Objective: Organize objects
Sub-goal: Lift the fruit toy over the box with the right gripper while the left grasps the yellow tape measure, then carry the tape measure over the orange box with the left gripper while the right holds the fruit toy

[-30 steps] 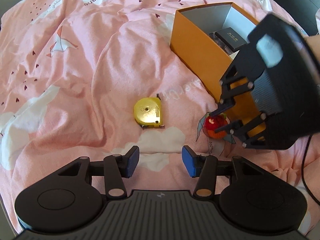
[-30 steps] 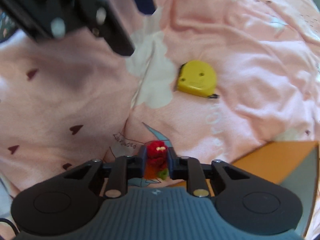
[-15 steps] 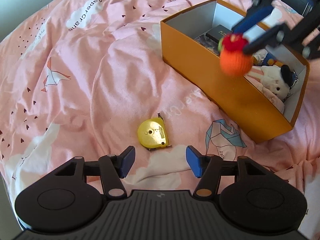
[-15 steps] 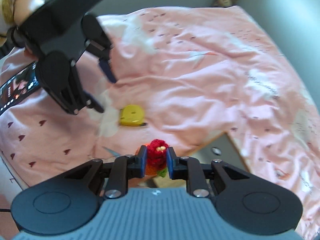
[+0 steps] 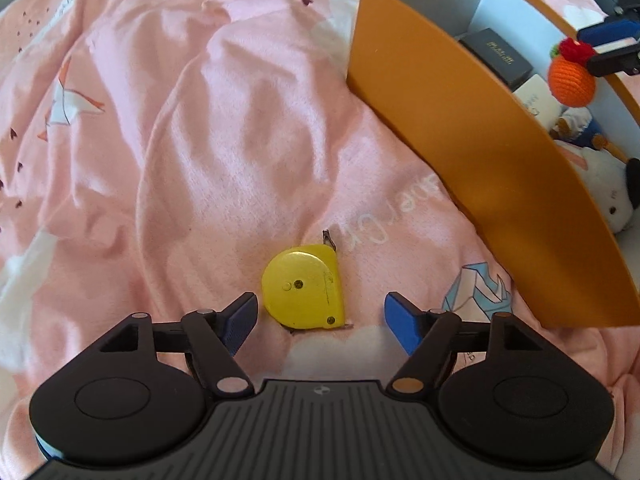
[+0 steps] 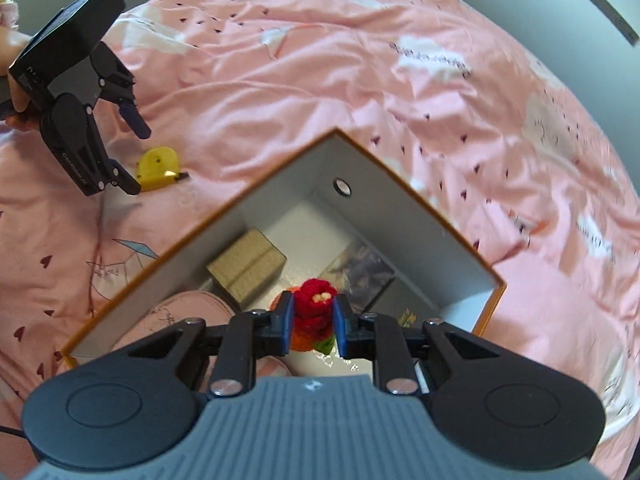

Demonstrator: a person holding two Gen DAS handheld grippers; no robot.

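A rumpled pink bedspread (image 5: 224, 128) is seen beneath a grey wall. The crocheted fruit (image 6: 314, 312) is clamped in the right tongs (image 6: 313, 322) above the orange box (image 5: 472, 128). The left tongs (image 5: 320, 316) are spread wide around the yellow tape measure (image 5: 304, 292) lying on the bed.

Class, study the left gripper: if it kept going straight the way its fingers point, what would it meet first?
Most likely the yellow tape measure. It lies on the pink bedcover just ahead of the open left gripper, roughly between its fingertips. Depth is hard to judge through the fisheye, so it might touch the bedcover at about the same moment.
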